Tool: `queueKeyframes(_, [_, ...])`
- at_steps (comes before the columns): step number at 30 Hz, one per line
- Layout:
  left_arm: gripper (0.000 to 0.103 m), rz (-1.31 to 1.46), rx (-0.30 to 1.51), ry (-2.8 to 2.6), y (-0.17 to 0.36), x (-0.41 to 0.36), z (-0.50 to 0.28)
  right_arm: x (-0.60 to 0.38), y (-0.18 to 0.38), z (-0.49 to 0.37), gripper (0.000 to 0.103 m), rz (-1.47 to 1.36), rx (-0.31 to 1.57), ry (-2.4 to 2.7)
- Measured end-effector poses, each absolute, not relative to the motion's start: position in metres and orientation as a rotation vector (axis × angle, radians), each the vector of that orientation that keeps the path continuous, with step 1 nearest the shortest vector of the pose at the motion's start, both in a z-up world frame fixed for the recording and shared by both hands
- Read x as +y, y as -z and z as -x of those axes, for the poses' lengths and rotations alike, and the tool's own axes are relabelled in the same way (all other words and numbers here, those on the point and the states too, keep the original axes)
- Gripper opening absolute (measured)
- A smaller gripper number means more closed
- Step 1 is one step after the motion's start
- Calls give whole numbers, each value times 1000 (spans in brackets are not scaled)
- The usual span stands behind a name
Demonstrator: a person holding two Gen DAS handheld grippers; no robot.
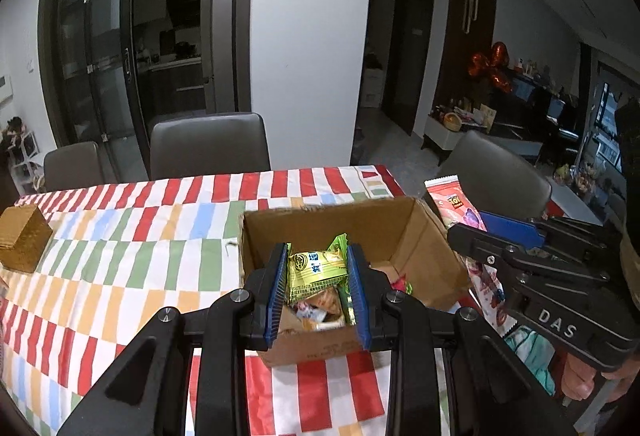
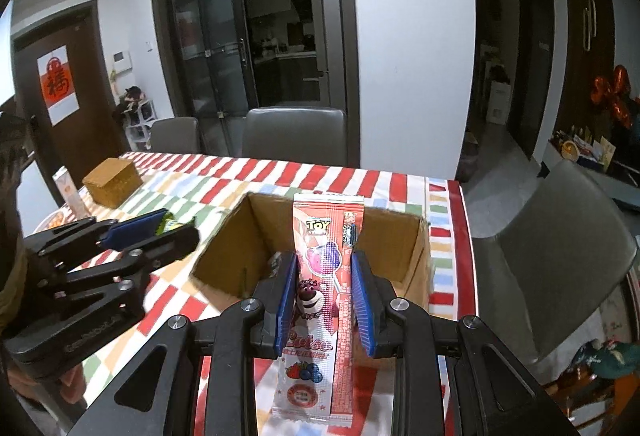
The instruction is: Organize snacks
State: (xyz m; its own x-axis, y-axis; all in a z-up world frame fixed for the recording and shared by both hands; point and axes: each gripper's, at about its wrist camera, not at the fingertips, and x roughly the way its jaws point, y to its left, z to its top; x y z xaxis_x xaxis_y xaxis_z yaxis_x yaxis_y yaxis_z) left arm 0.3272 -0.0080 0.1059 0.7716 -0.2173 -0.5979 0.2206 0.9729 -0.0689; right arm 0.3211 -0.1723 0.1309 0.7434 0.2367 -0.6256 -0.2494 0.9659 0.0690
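An open cardboard box (image 1: 424, 248) stands on the striped tablecloth and holds several snack packets (image 1: 320, 310). My left gripper (image 1: 318, 270) is shut on a green snack packet (image 1: 316, 268) above the box's near side. My right gripper (image 2: 324, 276) is shut on a long red lollipop packet (image 2: 324, 276) with a pink bear, held upright over the box (image 2: 412, 260). That packet shows in the left wrist view (image 1: 452, 202) beside the box, with the right gripper (image 1: 492, 232) on it. The left gripper shows in the right wrist view (image 2: 160, 228), left of the box.
A woven brown box (image 1: 24, 236) sits at the table's far left, also in the right wrist view (image 2: 112, 182), with a carton (image 2: 70, 192) and a plate behind it. Grey chairs (image 1: 208, 144) stand along the far side and one (image 2: 560, 264) at the right end.
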Motion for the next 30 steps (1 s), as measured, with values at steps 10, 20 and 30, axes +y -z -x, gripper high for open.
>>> queueKeyframes(10, [31, -37, 715, 204, -91, -14, -374, -168, -123, -364, 28, 75, 719, -217])
queueKeyframes(20, [48, -75, 750, 151, -77, -17, -382, -172, -107, -381, 48, 53, 778, -203])
queueKeyframes(30, [65, -112, 673, 97, -87, -10, -334, -178, -107, -333, 60, 85, 721, -175])
